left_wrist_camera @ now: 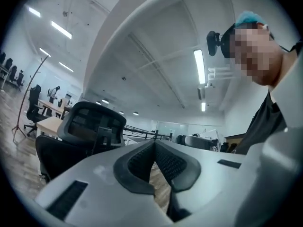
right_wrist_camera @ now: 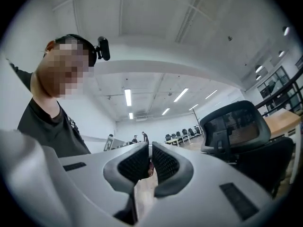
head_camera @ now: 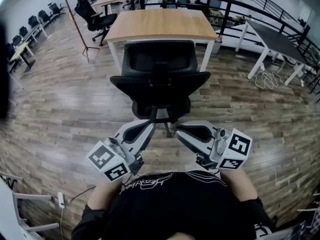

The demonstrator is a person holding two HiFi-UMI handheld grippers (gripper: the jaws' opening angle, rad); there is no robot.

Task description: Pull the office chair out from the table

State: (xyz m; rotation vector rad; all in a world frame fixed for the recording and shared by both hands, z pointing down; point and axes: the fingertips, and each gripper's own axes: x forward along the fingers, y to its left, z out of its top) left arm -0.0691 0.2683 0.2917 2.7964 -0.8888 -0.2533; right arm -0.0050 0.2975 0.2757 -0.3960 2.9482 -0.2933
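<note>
A long open office with a wood-plank floor (head_camera: 60, 109), strip lights overhead and a black railing (head_camera: 240, 6) along the far side. In the middle stands a wooden table (head_camera: 160, 24) on white legs. Farther off on the left are a thin coat stand (head_camera: 75, 19) and another black chair (head_camera: 95, 14) at a second desk. To the right is a dark-topped table (head_camera: 272, 36) with a loose white cable (head_camera: 267, 79) coiled on the floor beneath it.

The office chair (head_camera: 160, 79) is black with a mesh back and stands at the near edge of the wooden table, between its two near legs, with its back turned to the person. Whether its seat reaches under the tabletop I cannot tell.

The person, in a black shirt (head_camera: 170, 204), stands just on the near side of the chair with both tools held out level in front. The left gripper (head_camera: 150, 124) and the right gripper (head_camera: 179, 129) point toward the chair's lower back from either side and angle in toward each other. Their marker cubes (head_camera: 107, 160) sit close to the body. Neither tool touches the chair.

In its own view, the left gripper (left_wrist_camera: 154, 143) has its ribbed pads pressed together at the tips with nothing between them, and the chair (left_wrist_camera: 90, 126) is off to its left. The right gripper (right_wrist_camera: 150, 148) is likewise closed and empty, with the chair (right_wrist_camera: 236, 126) off to its right.
</note>
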